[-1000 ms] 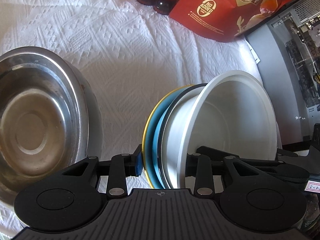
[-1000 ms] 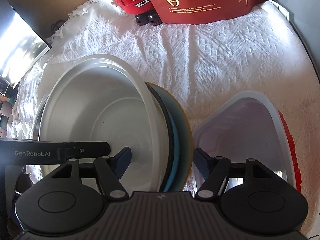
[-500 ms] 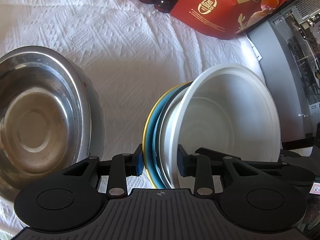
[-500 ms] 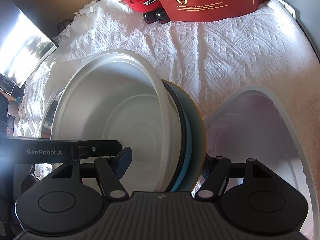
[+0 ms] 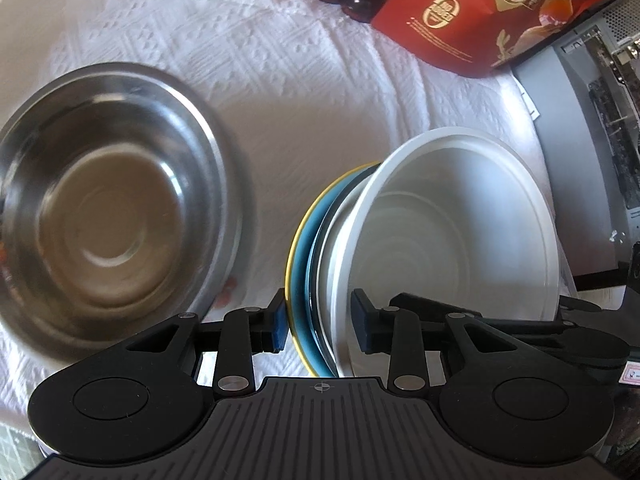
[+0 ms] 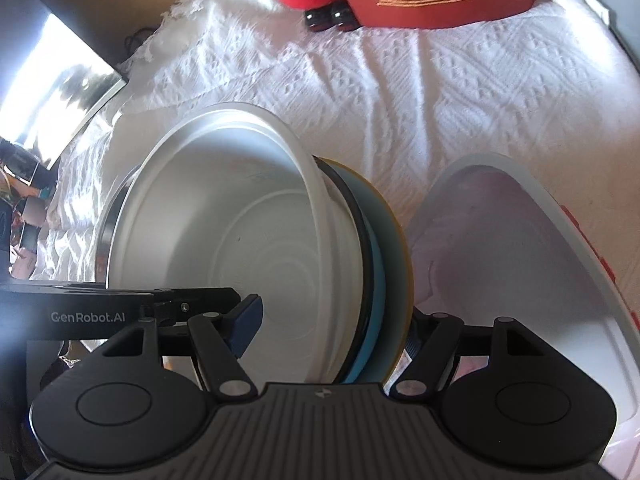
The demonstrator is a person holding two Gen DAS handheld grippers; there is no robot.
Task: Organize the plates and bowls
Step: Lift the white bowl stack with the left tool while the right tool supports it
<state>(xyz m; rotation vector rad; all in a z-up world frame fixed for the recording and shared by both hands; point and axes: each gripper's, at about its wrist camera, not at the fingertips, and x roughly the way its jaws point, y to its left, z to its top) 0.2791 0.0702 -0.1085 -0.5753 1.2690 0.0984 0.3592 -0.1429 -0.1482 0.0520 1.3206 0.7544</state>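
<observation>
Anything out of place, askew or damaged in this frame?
Nothing looks damaged or spilled. The nested stack, a white bowl on a blue plate, is tipped on edge, gripped by the left gripper and the right gripper. The steel bowl sits upright.

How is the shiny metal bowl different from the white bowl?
The metal bowl is grey and shiny; the white bowl is plain and dull. The metal bowl sits by itself on the white cloth; the white bowl is stacked with a blue plate. No fingers touch the metal bowl; the left gripper and right gripper both straddle the white bowl's stack. Both are round, deep and empty.
</observation>
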